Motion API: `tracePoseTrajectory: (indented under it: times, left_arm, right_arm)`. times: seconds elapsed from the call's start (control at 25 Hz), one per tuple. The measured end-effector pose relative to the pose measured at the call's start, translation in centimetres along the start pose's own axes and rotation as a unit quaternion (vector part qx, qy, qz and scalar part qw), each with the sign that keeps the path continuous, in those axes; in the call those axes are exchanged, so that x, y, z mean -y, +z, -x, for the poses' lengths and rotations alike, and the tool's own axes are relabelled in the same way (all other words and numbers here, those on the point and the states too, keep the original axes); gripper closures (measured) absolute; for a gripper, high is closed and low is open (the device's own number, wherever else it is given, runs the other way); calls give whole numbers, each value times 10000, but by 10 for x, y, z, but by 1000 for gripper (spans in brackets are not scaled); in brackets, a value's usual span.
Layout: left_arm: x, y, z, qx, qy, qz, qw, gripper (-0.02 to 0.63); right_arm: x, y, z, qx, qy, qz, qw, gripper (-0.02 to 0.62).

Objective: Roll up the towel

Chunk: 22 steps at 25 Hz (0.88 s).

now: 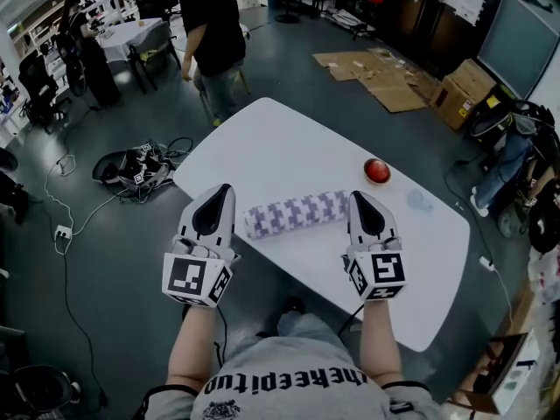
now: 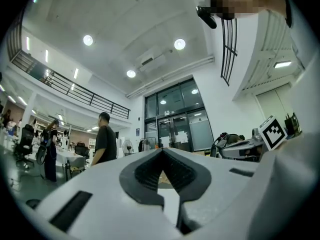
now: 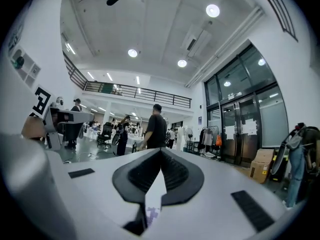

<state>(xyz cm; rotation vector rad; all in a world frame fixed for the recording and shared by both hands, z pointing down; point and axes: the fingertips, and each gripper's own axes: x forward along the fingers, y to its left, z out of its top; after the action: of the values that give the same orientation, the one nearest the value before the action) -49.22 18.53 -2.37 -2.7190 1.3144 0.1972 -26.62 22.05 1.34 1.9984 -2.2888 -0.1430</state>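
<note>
The towel (image 1: pixel 296 213), white with a purple houndstooth pattern, lies rolled into a tight cylinder across the white table (image 1: pixel 271 147). My left gripper (image 1: pixel 224 187) is held up above the table's near left edge, off the roll's left end, jaws shut and empty. My right gripper (image 1: pixel 360 194) hangs raised beside the roll's right end, jaws shut on nothing. In the left gripper view the left gripper (image 2: pixel 161 150) points level across the room; in the right gripper view the right gripper (image 3: pixel 161 150) does the same, with a sliver of towel (image 3: pixel 151 215) below.
A red round object (image 1: pixel 377 171) and a small clear object (image 1: pixel 419 201) sit on the table's right side. A person (image 1: pixel 213 33) stands beyond the table's far end. Cables and gear (image 1: pixel 140 166) lie on the floor to the left; flattened cardboard (image 1: pixel 381 73) lies far right.
</note>
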Motion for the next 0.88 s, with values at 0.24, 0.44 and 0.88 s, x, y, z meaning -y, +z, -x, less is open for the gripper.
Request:
tracePoseTrajectory:
  times: [0.24, 0.44, 0.88]
  left_arm:
    - [78, 31, 137, 288, 3, -103, 9995, 600]
    - [82, 81, 182, 485, 49, -215, 9986, 600]
    - [97, 143, 247, 703, 100, -243, 9972, 600]
  right_arm:
    - [-44, 15, 157, 393, -174, 244, 9988, 594]
    - [-69, 67, 202, 615, -302, 347, 9970, 594]
    - [-97, 127, 274, 949, -475, 437, 9934, 594]
